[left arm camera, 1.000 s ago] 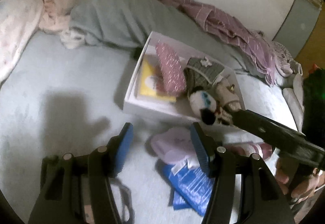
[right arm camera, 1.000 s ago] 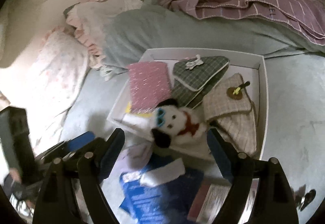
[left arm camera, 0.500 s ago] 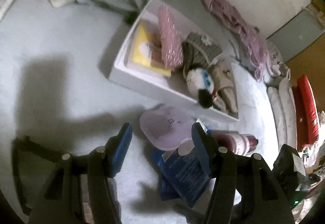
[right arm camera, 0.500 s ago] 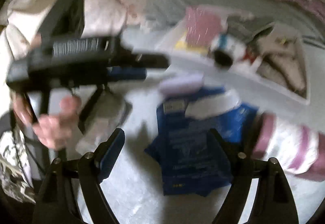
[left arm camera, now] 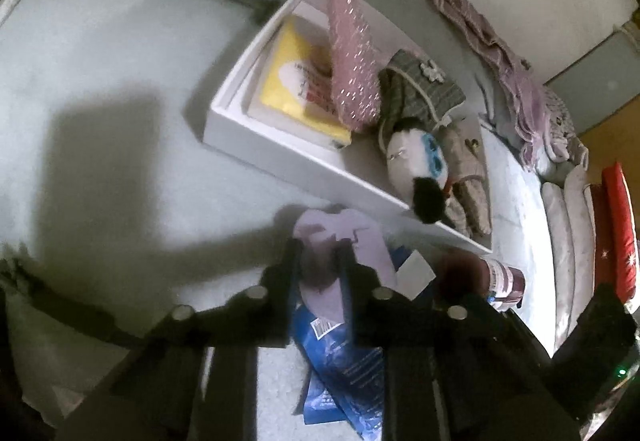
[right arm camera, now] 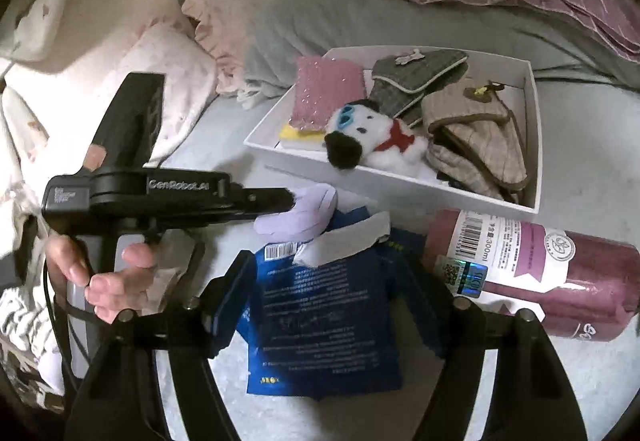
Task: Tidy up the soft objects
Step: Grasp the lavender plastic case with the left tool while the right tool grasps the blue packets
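A plush dog [right arm camera: 376, 139] lies in the box [right arm camera: 534, 129] on the bed [left arm camera: 100, 89], beside pouches [right arm camera: 476, 137]. In front of the box, a soft pad [right arm camera: 296, 217] rests on a flat packet [right arm camera: 328, 317], with a bottle [right arm camera: 560, 273] to the packet's right.

Left jaws now around lilac pouch [left arm camera: 340, 237]

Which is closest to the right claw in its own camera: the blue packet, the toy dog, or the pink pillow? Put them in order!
1. Blue packet: right between the right claw's fingers.
2. Toy dog: farther up, at the white box's near wall.
3. Pink pillow: farthest, behind the dog, in the box's far left corner.
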`<state>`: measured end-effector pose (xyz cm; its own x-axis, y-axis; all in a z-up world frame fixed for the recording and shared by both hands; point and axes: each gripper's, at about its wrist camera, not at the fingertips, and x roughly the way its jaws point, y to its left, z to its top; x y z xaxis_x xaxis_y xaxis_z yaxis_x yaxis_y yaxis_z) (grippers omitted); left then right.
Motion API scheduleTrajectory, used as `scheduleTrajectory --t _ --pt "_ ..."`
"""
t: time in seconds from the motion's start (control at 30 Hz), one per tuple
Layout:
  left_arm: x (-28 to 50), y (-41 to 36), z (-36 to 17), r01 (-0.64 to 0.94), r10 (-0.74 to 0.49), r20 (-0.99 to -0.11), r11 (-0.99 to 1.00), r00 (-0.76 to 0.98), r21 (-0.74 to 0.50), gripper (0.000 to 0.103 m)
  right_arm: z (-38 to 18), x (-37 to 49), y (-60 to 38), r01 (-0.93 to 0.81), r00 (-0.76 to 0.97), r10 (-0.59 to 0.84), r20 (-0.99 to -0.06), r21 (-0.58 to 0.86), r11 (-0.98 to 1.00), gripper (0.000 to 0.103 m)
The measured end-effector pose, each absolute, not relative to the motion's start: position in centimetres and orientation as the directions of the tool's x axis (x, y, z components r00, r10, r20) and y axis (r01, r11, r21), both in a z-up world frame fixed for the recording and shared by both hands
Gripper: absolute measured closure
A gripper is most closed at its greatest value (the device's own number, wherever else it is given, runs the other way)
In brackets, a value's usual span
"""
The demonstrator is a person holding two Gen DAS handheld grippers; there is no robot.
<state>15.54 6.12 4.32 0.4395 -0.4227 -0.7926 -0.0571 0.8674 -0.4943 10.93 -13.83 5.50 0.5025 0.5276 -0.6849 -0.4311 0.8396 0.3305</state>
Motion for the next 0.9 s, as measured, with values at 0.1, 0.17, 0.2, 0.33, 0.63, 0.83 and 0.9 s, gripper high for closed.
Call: scheduleTrajectory --t 0.1,0.17,0.2,0.33,0.63,0.83,0.9 --pt "15.2 6.5 5.0 -0.041 -0.424 -0.782 0.868 0.456 -0.494 0.089 5.2 11.2 -13.7 -0.414 0.533 0.467 -0.705 0.263 0.871 0.035" --pt "15.0 6.9 5.4 -0.04 -0.416 -0.777 0.871 0.472 -0.49 0.09 5.3 11.5 -14.0 -0.398 0.54 0.462 -0.703 0.271 0.877 0.038" --pt "14.9 7.2 5.6 -0.04 -0.414 -0.774 0.871 0.479 -0.49 0.09 5.4 11.8 -14.4 -0.383 0.54 0.474 -0.695 0.298 0.874 0.039" --pt "14.6 8.6 6.2 -0.052 -0.409 -0.76 0.865 0.505 -0.5 0.09 5.2 12.0 -16.4 -0.319 0.559 0.49 -0.669 0.372 0.872 0.046" --pt "13.5 10.9 7.7 -0.073 -0.35 -0.759 0.885 0.548 -0.461 0.091 4.5 12.1 -13.4 -0.317 0.537 0.517 -0.667 0.408 0.856 0.038" --pt "12.2 12.8 8.9 -0.035 -0.38 -0.719 0.872 0.582 -0.489 0.091 3.0 12.1 -10.5 -0.321 0.588 0.39 -0.708 0.238 0.917 0.039" --pt "12.3 12.4 8.9 -0.004 -0.413 -0.707 0.862 0.574 -0.507 0.091 2.4 12.5 -10.3 -0.315 0.577 0.38 -0.723 0.232 0.92 0.039"
